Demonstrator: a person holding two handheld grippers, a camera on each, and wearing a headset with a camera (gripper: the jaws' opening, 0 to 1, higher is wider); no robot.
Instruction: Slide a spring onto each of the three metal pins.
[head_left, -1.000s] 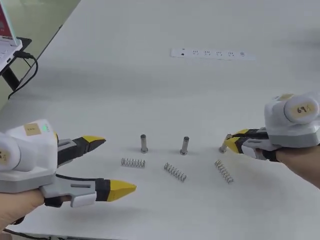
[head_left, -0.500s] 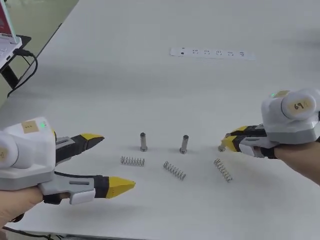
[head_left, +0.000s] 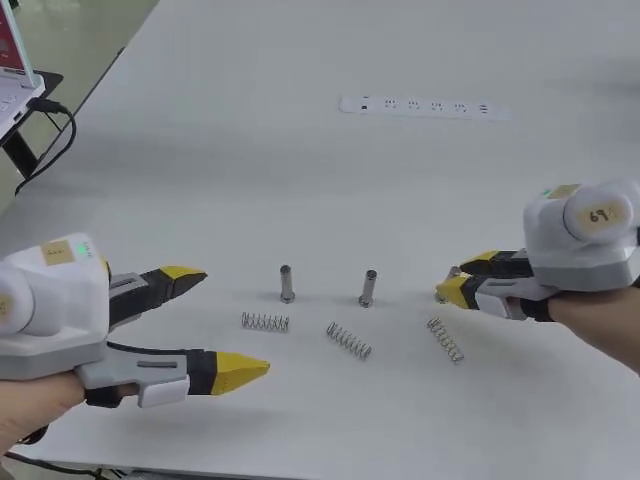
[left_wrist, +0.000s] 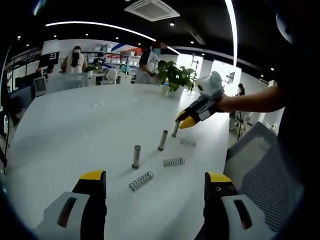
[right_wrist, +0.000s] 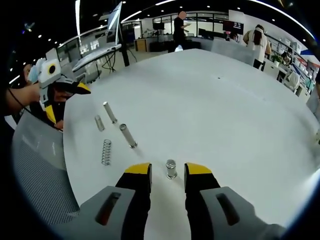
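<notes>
Three short metal pins stand in a row on the white table: left pin (head_left: 287, 283), middle pin (head_left: 368, 288) and right pin (right_wrist: 171, 169). In front of each pin lies one spring: left spring (head_left: 265, 322), middle spring (head_left: 349, 342), right spring (head_left: 445, 340). My right gripper (head_left: 464, 277) is open, its yellow tips on either side of the right pin with small gaps, which half hides that pin in the head view. My left gripper (head_left: 215, 322) is wide open and holds nothing, hovering left of the left spring (left_wrist: 141, 181).
A white power strip (head_left: 425, 107) lies far back on the table. A laptop (head_left: 12, 70) with a black cable (head_left: 50, 140) sits off the table's left edge. The table (head_left: 300, 190) is bare white behind the pins.
My right gripper has edged slightly left and down so its tips sit around the right pin. My left gripper has hardly moved.
</notes>
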